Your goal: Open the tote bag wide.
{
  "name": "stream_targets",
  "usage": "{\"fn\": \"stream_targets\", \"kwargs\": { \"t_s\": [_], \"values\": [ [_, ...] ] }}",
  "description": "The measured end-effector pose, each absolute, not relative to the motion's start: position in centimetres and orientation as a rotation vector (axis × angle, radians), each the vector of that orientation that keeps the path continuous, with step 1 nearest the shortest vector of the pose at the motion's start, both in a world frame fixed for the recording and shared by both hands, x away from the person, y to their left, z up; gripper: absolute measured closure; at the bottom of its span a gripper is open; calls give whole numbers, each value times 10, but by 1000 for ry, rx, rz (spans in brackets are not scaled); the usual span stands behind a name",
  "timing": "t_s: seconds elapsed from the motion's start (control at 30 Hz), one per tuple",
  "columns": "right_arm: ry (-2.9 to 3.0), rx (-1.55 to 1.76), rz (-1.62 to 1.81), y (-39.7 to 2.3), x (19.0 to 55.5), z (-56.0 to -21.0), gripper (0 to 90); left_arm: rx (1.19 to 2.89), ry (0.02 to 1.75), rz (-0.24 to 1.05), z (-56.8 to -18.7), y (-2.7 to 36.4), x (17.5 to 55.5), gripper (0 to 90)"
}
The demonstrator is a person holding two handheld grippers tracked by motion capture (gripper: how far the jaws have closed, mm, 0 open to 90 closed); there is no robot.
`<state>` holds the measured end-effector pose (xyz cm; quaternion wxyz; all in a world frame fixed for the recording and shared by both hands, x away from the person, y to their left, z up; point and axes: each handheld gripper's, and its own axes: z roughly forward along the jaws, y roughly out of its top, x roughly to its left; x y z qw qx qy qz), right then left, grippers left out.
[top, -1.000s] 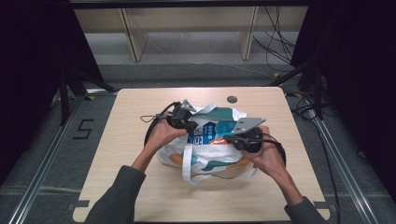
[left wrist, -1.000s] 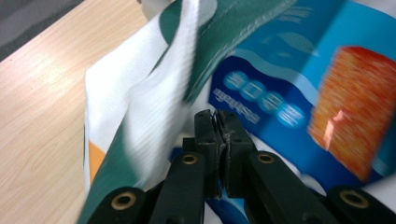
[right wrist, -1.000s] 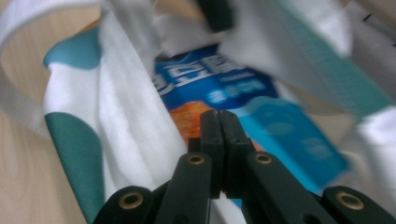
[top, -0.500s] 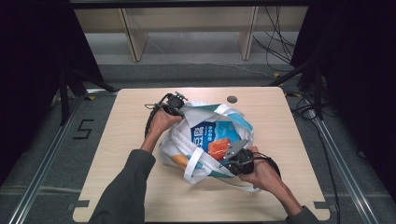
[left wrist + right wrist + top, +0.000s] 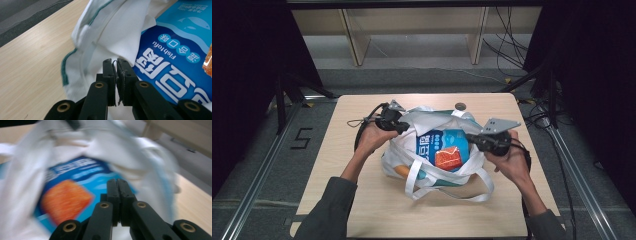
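Both grippers, left gripper [image 5: 404, 127] and right gripper [image 5: 469, 137], are pinching the white bag's [image 5: 412, 150] rim with fingers pressed together, mid-surface. A blue packet [image 5: 437, 142] is sitting inside; a dark disc [image 5: 460, 106] is lying by the far edge of the wooden surface [image 5: 337, 150].

Bag [image 5: 432, 165] mid-table [image 5: 362, 210]; packet [image 5: 444, 147] inside; grippers flank left [image 5: 404, 127], right [image 5: 468, 137].

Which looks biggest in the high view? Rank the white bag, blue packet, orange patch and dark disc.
1. white bag
2. blue packet
3. orange patch
4. dark disc, smallest, though it lies farther from the camera.
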<state>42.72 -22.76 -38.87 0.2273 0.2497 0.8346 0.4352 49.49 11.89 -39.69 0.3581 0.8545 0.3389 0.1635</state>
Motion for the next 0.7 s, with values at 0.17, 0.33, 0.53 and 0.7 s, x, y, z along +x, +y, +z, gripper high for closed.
{"fn": "stream_targets", "kwargs": {
  "t_s": [0.17,0.33,0.53,0.7],
  "values": [
    [2221,840,1117,-244,464,-402,900,2192,934,417,-412,136,499,864],
    [2291,907,996,-248,484,-433,900,2203,965,403,-434,137,505,886],
    [2360,1000,974,-252,487,-456,900,2156,977,372,-437,140,504,880],
    [2297,922,1025,-251,474,-423,900,2105,903,395,-414,141,486,864]
  ]
}}
